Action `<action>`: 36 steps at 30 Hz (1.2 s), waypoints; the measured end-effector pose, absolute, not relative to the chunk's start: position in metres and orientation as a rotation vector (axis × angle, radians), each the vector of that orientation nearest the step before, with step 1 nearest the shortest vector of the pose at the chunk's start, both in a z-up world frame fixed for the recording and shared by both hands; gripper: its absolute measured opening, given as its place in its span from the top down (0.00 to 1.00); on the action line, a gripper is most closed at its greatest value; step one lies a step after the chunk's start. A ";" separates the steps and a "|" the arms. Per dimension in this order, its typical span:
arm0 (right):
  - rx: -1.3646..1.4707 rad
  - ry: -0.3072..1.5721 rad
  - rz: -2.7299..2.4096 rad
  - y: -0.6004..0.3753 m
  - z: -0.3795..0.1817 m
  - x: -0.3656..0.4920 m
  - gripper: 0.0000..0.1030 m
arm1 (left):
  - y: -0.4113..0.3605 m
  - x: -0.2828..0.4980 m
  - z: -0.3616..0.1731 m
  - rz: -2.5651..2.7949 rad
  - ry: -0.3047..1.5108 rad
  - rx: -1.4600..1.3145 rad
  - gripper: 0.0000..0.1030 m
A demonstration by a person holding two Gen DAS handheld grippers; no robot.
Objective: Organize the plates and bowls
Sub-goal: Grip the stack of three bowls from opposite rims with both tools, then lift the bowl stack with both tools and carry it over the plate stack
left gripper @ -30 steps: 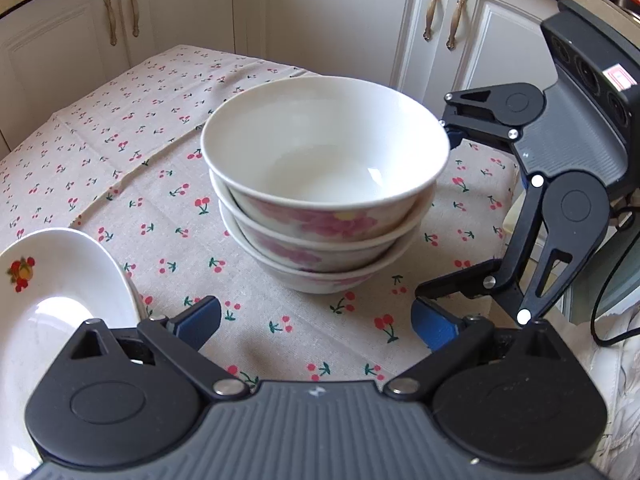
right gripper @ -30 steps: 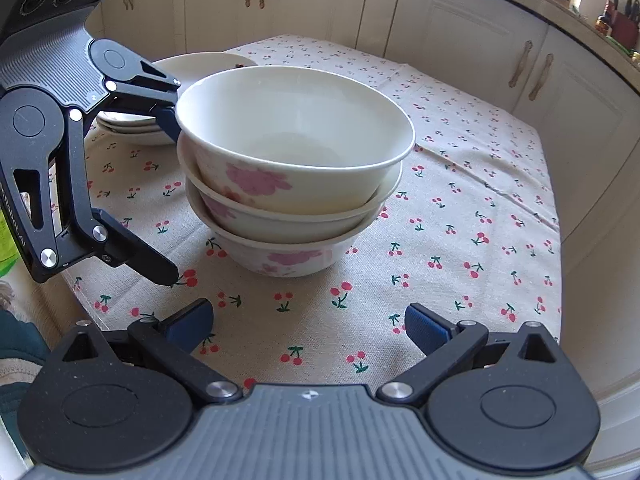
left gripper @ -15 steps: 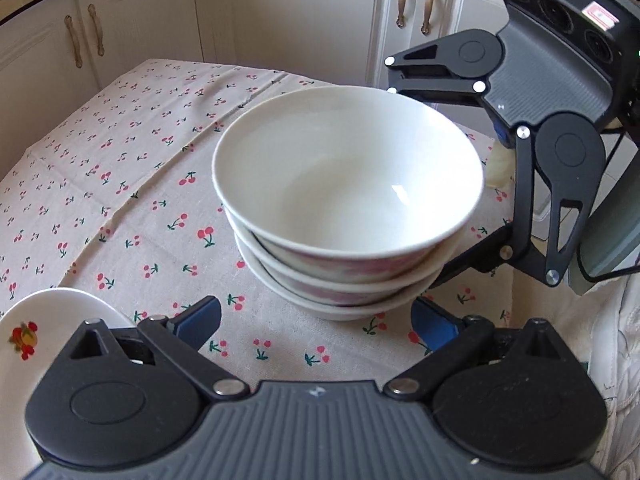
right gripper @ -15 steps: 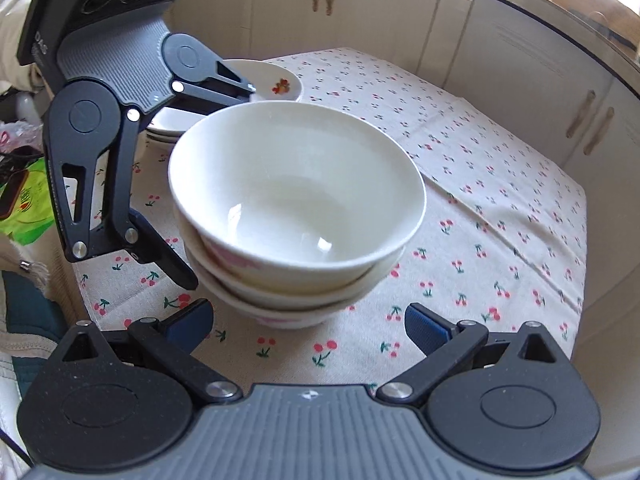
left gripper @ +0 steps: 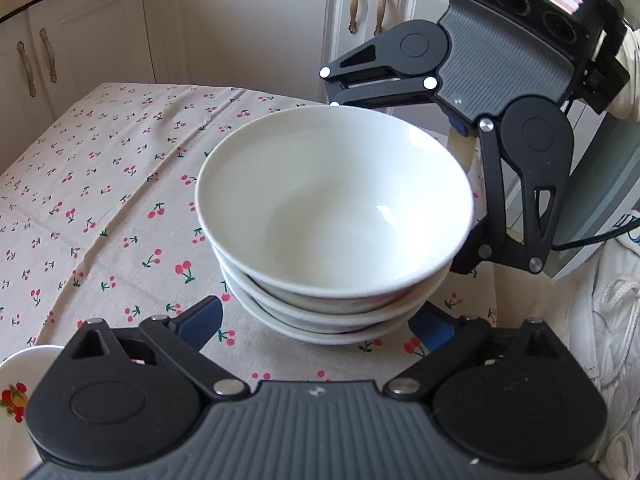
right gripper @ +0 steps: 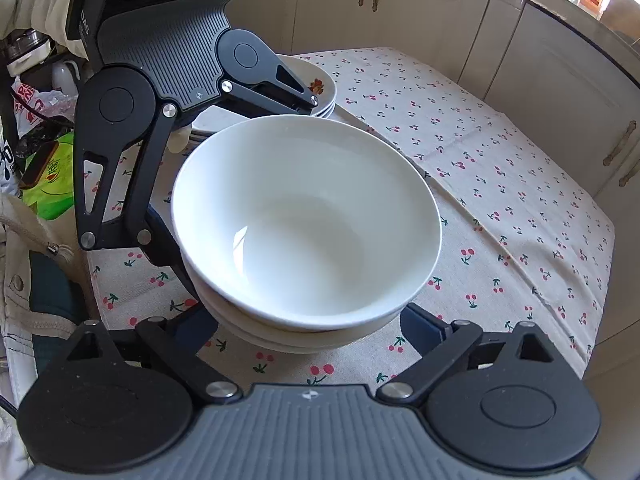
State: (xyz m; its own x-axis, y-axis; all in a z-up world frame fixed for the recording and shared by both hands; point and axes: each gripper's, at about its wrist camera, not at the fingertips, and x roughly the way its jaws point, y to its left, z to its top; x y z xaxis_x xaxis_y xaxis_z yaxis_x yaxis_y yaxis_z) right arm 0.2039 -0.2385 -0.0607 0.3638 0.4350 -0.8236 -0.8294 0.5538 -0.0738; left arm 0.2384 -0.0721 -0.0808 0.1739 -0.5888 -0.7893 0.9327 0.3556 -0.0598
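Note:
A stack of three white bowls with pink flowers stands on the cherry-print tablecloth; it also shows in the right wrist view. My left gripper is open, its blue fingertips either side of the stack's base. My right gripper is open and straddles the stack from the opposite side. Each gripper shows in the other's view, tight against the bowls. A stack of white plates with a fruit motif lies behind the left gripper.
A plate rim shows at the lower left of the left wrist view. White cabinets surround the table. Bags and clutter lie past the table's edge. The tablecloth stretches to the right.
Both grippers have moved in and risen over the bowl stack, which now sits between each pair of fingers. The plate has slid towards the left view's corner.

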 end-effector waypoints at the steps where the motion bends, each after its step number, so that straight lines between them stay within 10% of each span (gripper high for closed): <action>1: -0.539 0.854 0.866 -0.238 -0.061 0.204 0.03 | -0.072 0.239 -0.081 -1.148 0.833 0.497 0.05; 36: -0.532 0.904 0.900 -0.237 -0.057 0.206 0.15 | -0.073 0.244 -0.082 -1.250 0.837 0.519 0.17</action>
State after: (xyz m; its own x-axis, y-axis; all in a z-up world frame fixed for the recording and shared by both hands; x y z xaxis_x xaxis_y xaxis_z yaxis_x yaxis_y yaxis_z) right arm 0.2055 -0.2365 -0.0567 0.3080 0.4355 -0.8458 -0.8443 0.5349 -0.0320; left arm 0.2440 -0.0735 -0.0816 0.0884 -0.6101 -0.7873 0.9604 0.2619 -0.0951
